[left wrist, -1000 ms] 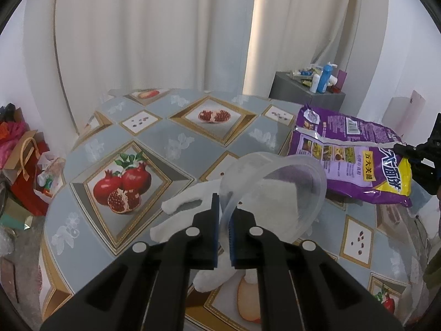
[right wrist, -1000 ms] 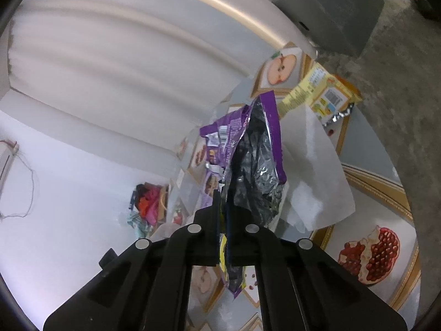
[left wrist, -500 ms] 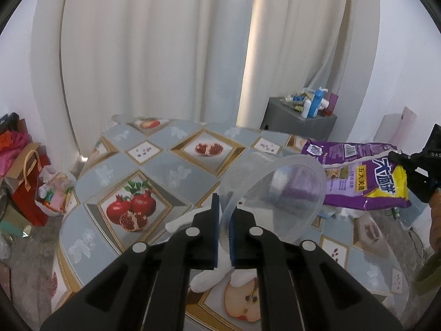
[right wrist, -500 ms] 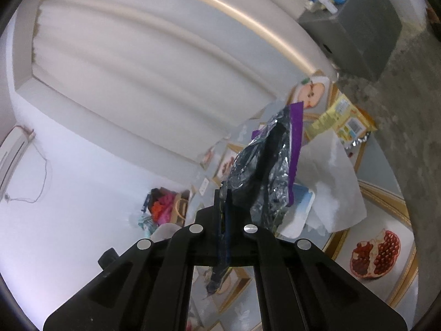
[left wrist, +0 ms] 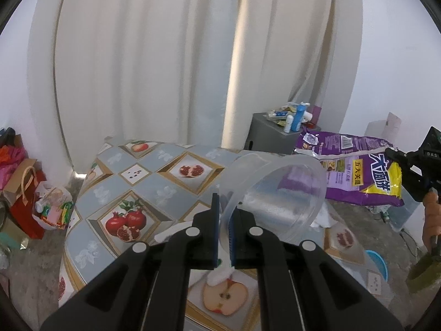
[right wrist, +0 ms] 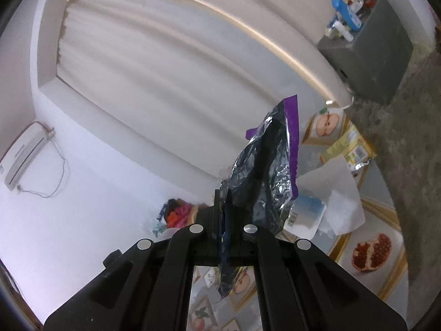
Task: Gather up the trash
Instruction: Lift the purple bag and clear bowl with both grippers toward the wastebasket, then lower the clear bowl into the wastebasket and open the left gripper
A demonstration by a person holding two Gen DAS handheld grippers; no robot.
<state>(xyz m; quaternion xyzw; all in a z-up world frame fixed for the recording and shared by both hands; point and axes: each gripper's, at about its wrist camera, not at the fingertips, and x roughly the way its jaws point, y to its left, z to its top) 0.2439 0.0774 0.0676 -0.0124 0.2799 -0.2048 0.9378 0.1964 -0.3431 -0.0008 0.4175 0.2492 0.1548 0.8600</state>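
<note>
Clear glossy plastic tub [left wrist: 278, 193] in the left tongs [left wrist: 223, 237]; crinkled foil-lined snack bag [right wrist: 264, 171] (purple outside) in the right tongs [right wrist: 224, 229].

A lived-in home room. Long cream curtains [left wrist: 165, 69] hang behind a round table with a fruit-print cloth [left wrist: 154, 182]. A white wall air conditioner [right wrist: 23, 157] is mounted.

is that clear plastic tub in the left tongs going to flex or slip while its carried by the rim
The clear plastic tub looks thin-walled, so it probably flexes a bit. The left tongs pinch only one spot on its rim and it hangs tilted, so it may swing or twist. It looks empty, likely light, so that grip should hold unless the smooth plastic slides.
</note>
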